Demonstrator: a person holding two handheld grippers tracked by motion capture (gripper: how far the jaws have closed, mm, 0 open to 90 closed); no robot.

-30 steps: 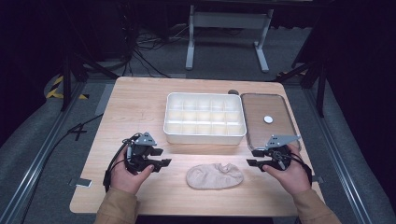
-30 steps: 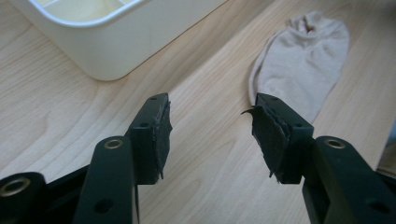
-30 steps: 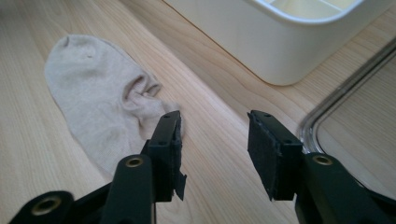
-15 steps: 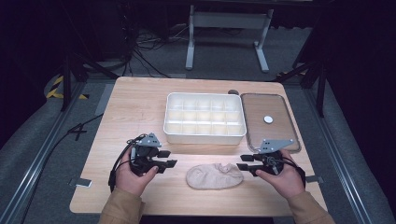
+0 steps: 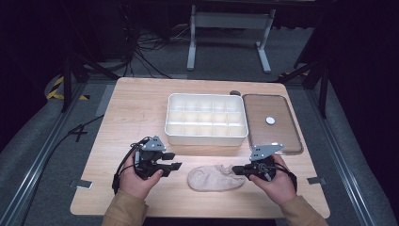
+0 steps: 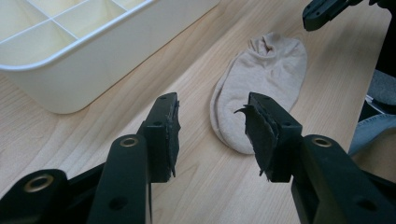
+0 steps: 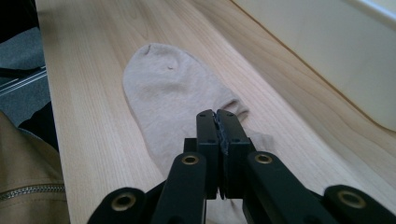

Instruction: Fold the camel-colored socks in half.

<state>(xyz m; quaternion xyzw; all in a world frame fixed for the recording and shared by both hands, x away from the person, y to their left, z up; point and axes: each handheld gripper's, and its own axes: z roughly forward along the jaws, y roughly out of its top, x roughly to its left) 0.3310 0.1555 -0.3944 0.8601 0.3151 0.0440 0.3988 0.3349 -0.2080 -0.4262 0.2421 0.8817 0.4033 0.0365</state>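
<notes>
A beige ankle sock lies flat near the table's front edge, between my two grippers. My left gripper hovers just left of it and is open; its jaws have just narrowed a little, with nothing between them. In the left gripper view the sock lies beyond the tips. My right gripper is at the sock's right end; its jaws have just closed and stand shut. In the right gripper view the tips sit over the sock's cuff edge, and I see no fabric pinched between them.
A white compartment box stands behind the sock at the table's middle. A clear brownish lid with a white knob lies flat to its right. Both hands rest near the front edge, and the floor drops away past it.
My right hand has slid left to the sock's end and its jaws have shut. The left jaws have narrowed slightly; that hand has stayed in place. The sock has not moved.
</notes>
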